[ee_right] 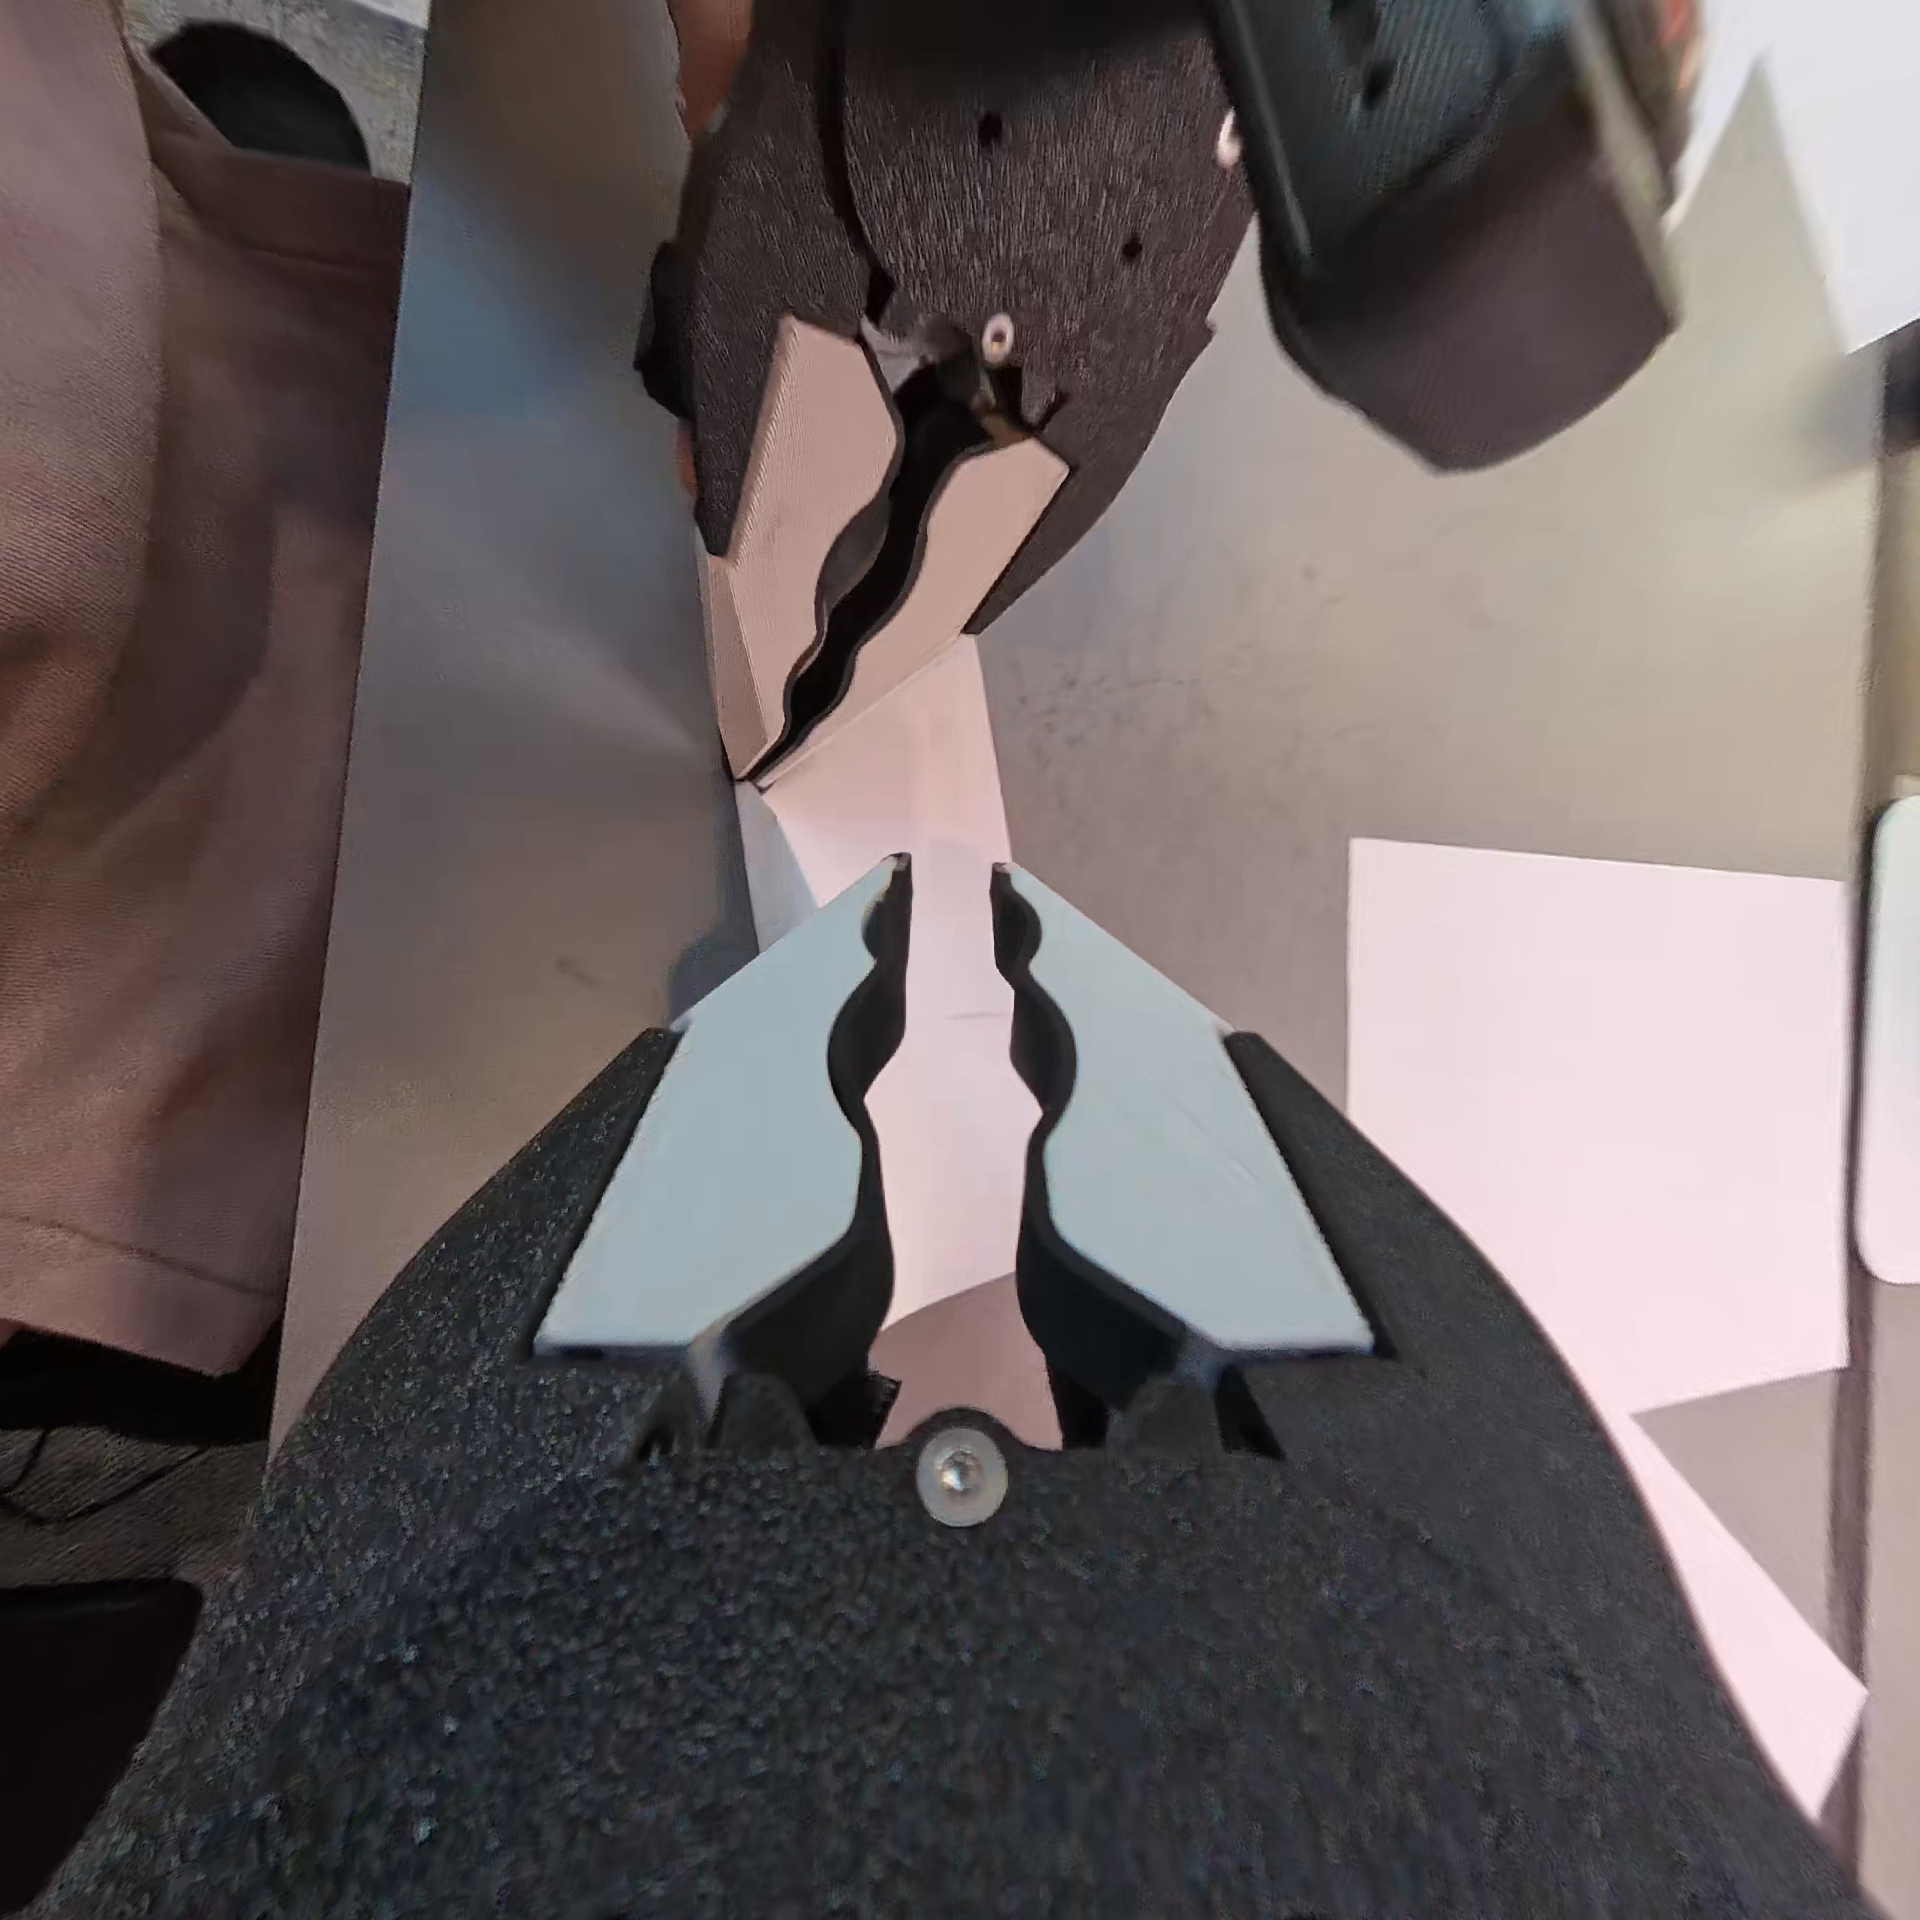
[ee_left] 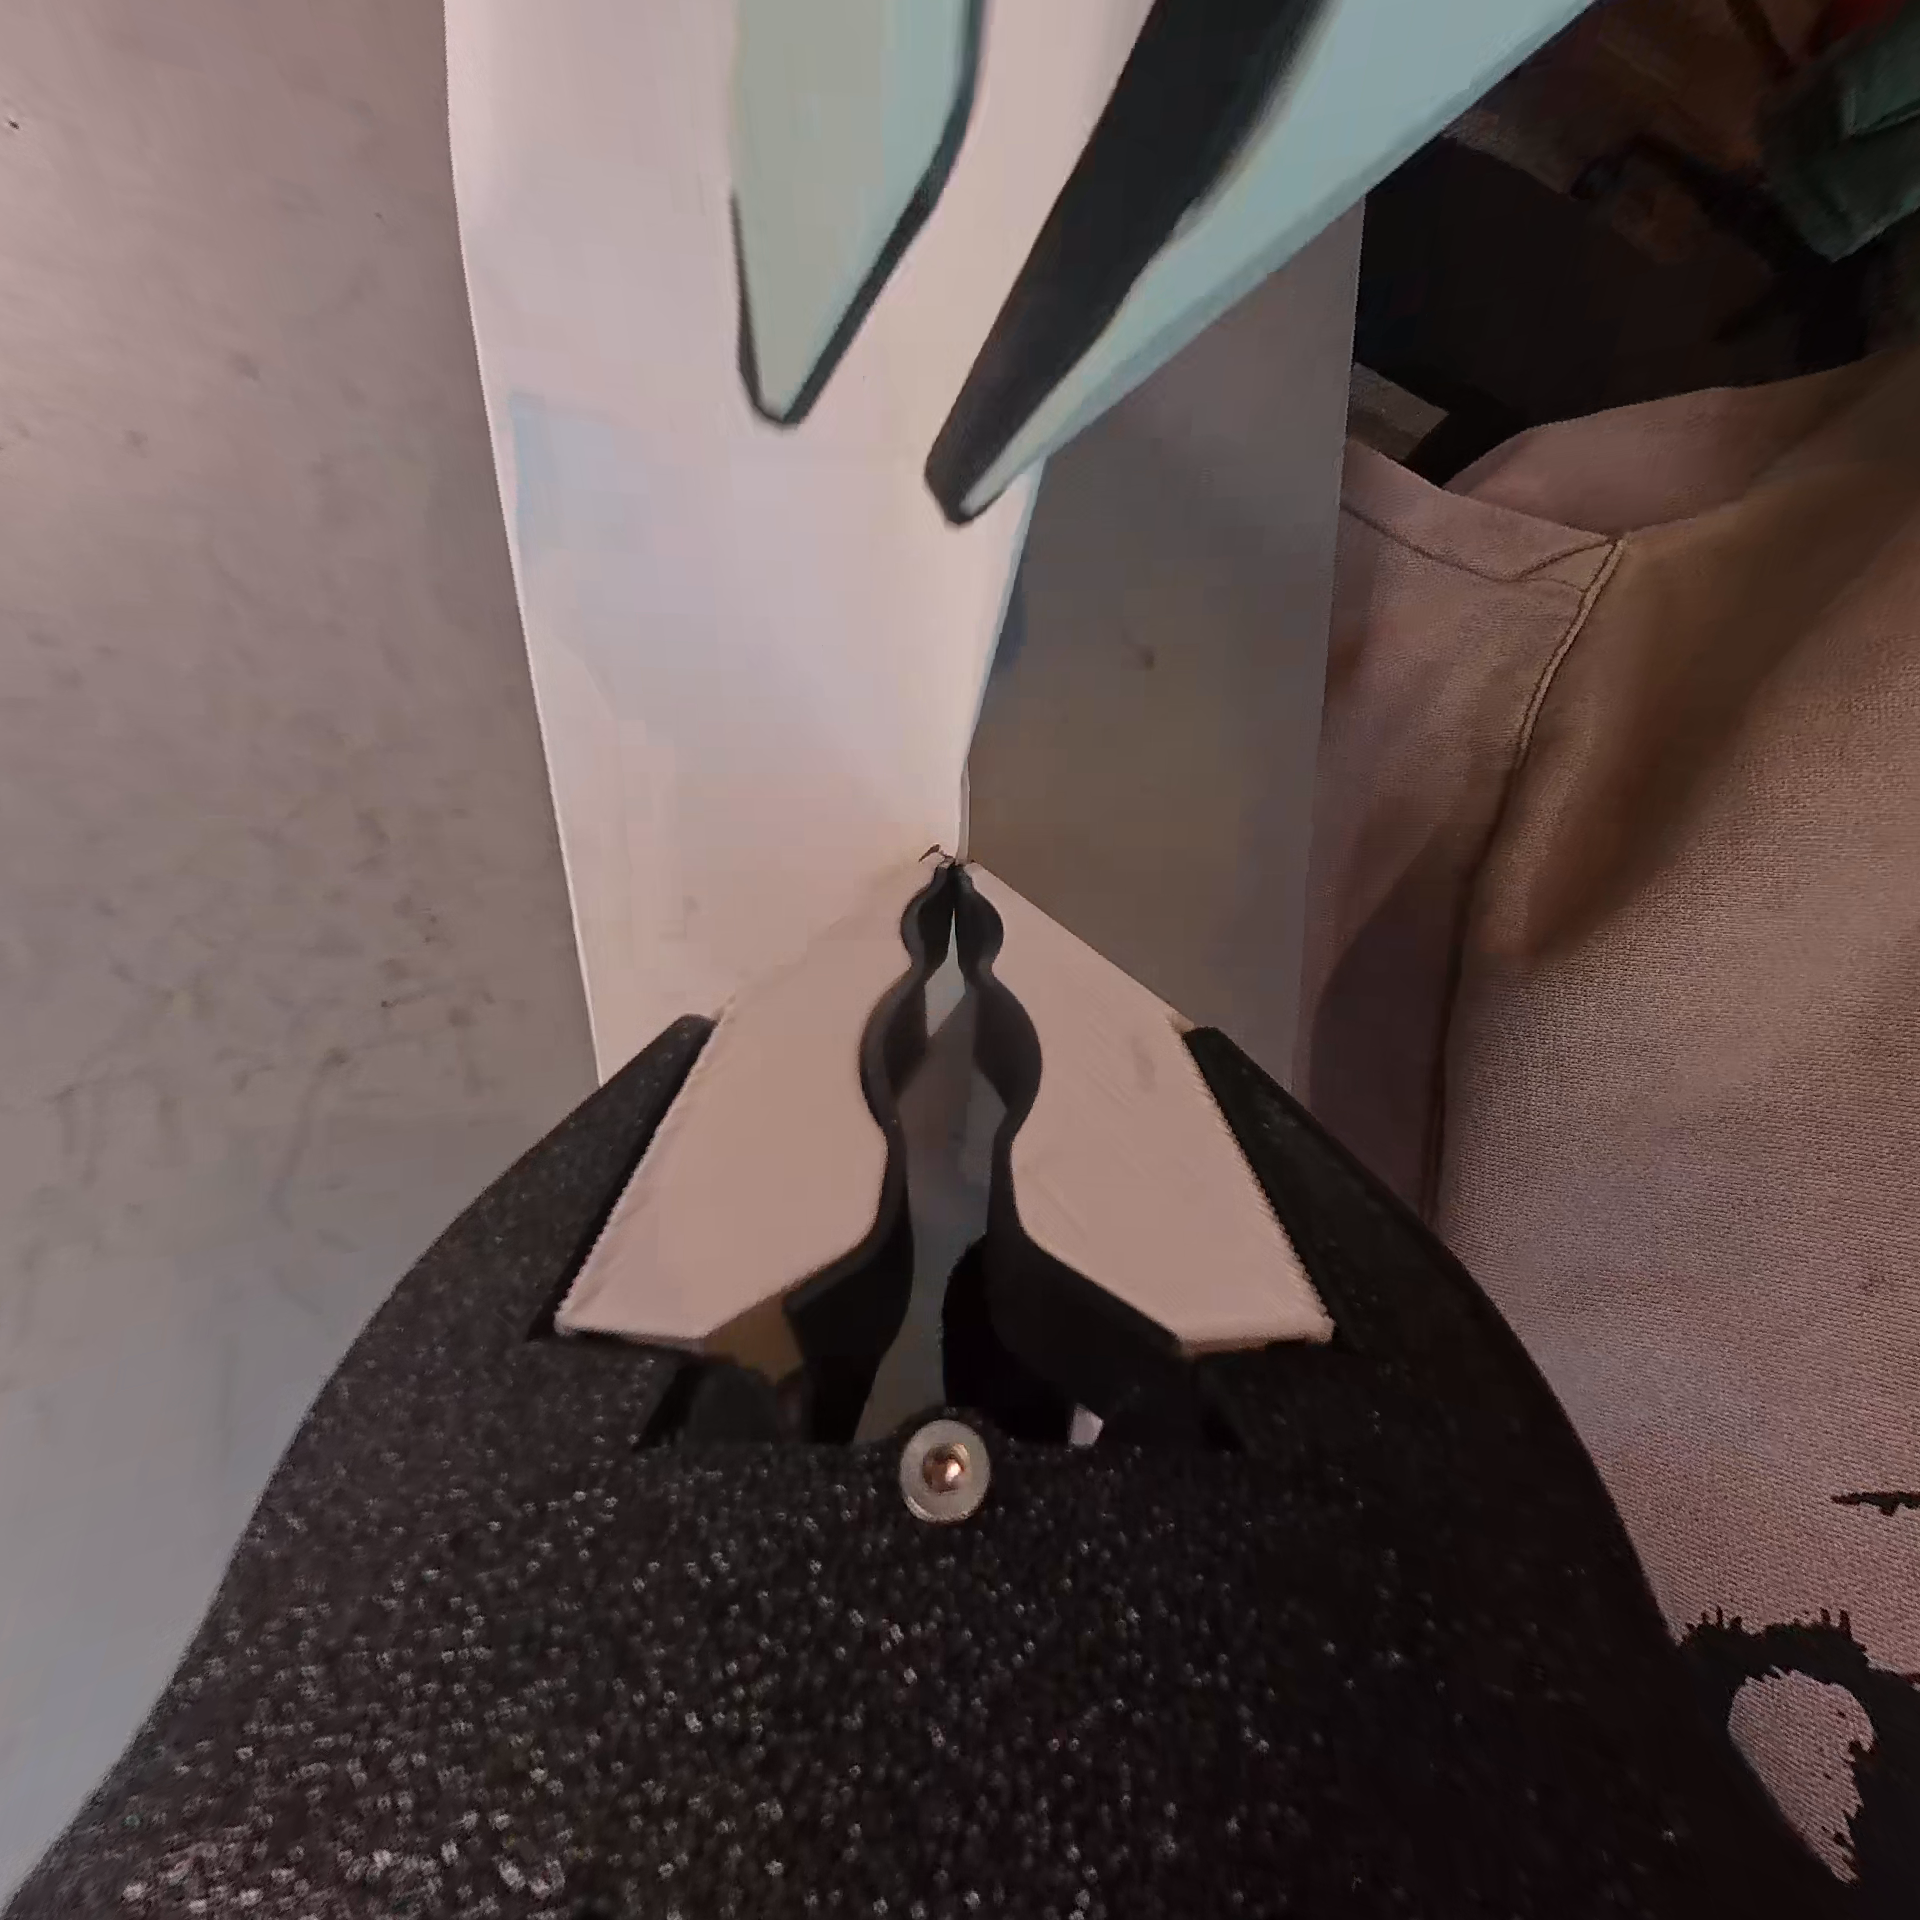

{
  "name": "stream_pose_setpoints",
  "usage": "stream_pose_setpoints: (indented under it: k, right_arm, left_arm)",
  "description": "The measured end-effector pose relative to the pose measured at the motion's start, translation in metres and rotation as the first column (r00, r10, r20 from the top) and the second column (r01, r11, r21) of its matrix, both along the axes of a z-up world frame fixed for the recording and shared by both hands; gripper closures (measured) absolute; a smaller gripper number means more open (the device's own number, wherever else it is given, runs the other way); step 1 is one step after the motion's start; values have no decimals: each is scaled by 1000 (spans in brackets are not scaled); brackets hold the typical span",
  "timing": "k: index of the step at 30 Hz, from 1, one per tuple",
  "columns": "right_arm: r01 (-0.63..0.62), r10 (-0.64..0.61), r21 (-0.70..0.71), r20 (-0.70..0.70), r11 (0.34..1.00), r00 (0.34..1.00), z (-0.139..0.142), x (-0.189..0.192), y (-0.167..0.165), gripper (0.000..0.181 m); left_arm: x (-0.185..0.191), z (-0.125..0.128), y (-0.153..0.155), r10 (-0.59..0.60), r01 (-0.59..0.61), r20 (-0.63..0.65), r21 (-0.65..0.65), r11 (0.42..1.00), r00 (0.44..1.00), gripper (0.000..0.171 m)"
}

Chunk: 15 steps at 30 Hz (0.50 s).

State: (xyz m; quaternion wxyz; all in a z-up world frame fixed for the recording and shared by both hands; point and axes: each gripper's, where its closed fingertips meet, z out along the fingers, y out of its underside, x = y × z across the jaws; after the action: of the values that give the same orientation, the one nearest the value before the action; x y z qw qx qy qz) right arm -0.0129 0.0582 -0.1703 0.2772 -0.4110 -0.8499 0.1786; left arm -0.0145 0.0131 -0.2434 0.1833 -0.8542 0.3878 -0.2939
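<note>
My left gripper [ee_left: 951, 883] is shut on the fold of a white paper sheet [ee_left: 727, 644], which runs forward from its tips in two flaps. In the right wrist view, the left gripper [ee_right: 753, 769] pinches the same paper [ee_right: 894, 748] from above. My right gripper [ee_right: 948, 868] has pale blue fingers and is open by a narrow gap. The paper shows between its jaws, but I cannot tell whether they touch it. In the left wrist view, the right gripper [ee_left: 868, 457] hovers over the far part of the sheet.
A grey table [ee_right: 1351, 675] lies under the grippers. A second white sheet [ee_right: 1590, 1091] lies flat on it to the right, next to a white object [ee_right: 1891, 1039] at the edge. A person in a pink shirt [ee_left: 1662, 935] stands close by. About 9 centimetres separates my left fingertips from my right.
</note>
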Motion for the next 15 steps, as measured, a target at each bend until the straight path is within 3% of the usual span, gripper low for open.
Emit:
stream_pose_setpoints:
  k: [3,6,9,12,15]
  right_arm:
    - [-25,24,-10,-120,1000,992,19,6,-23,173]
    - [-49,42,-98,-69,994,997,-9,19,-58,181]
    - [101,-86,96,-148,990,985,-26,10,-29,179]
    - [105,-55,149,-307,983,950,8,3,-28,178]
    - [-5,38,85,-388,996,921,43,10,-57,180]
  left_arm:
    - [0,0,0,3,-1,31,-47,999,1000,171]
    - [0,1,-1,-10,13,34,-91,996,999,171]
    - [0,1,-1,-31,34,29,-133,991,999,171]
    - [0,2,-2,-35,41,36,-169,985,999,171]
    - [0,2,-2,-29,40,59,-203,978,998,171]
